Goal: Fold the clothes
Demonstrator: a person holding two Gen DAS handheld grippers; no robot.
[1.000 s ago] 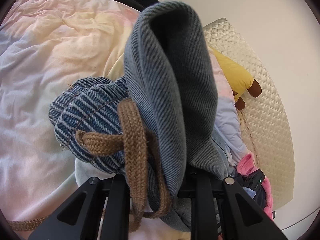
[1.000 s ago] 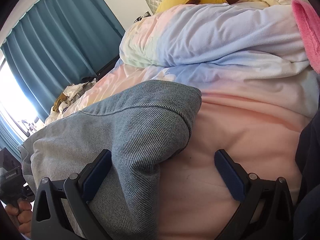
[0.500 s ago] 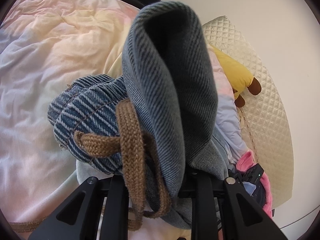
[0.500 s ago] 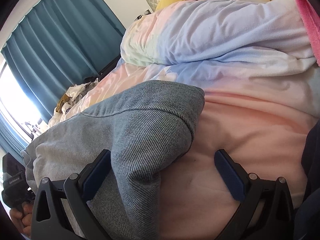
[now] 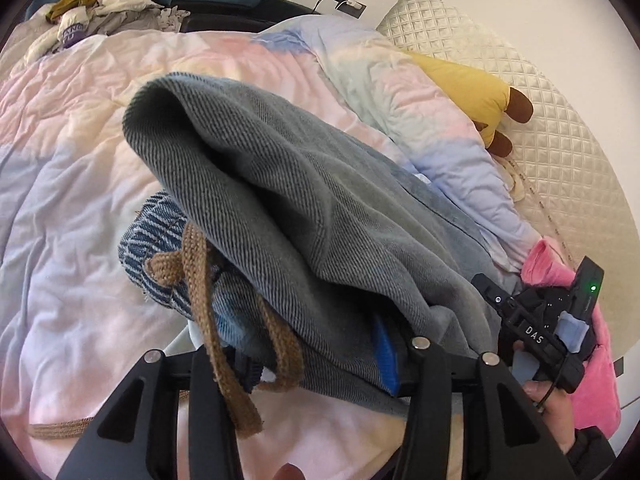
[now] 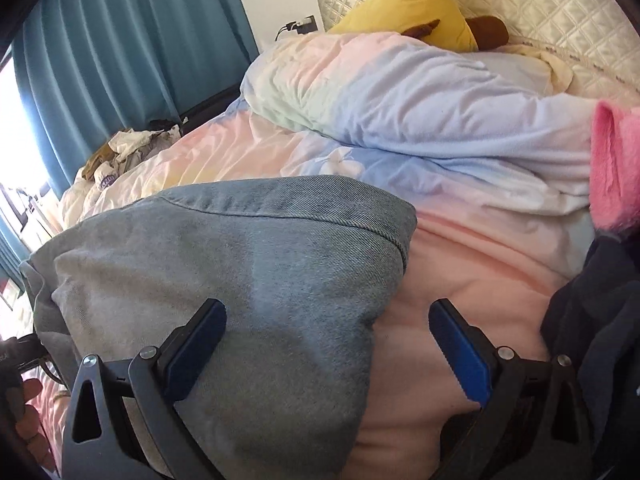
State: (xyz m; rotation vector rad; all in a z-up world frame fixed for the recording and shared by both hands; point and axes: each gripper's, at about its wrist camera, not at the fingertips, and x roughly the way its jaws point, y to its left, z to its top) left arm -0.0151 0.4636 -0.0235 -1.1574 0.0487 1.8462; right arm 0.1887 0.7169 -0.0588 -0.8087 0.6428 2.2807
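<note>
A folded grey-blue denim garment point(image 5: 320, 208) with a brown woven drawstring point(image 5: 200, 280) lies on the pastel duvet point(image 5: 72, 208). It is draped across my left gripper point(image 5: 316, 356). That gripper's jaws are opening; the denim and the cord still hang between them, and one blue pad point(image 5: 386, 360) shows bare beside the cloth. In the right wrist view the same denim point(image 6: 240, 260) lies under my right gripper point(image 6: 328, 332), which stands wide open over its folded edge and holds nothing. The right gripper's body point(image 5: 552, 320) and the hand holding it show at the lower right of the left wrist view.
A yellow plush toy point(image 6: 412, 4) rests against the quilted headboard point(image 5: 560, 152). A pink cloth point(image 6: 616, 168) and a dark garment point(image 6: 592, 320) lie to the right. A pile of crumpled clothes point(image 5: 92, 16) sits at the bed's far edge below teal curtains point(image 6: 120, 60).
The left gripper's jaws have spread and the view has pulled back and rolled, so the denim fold now lies flatter. The right gripper has risen a little and stays open.
</note>
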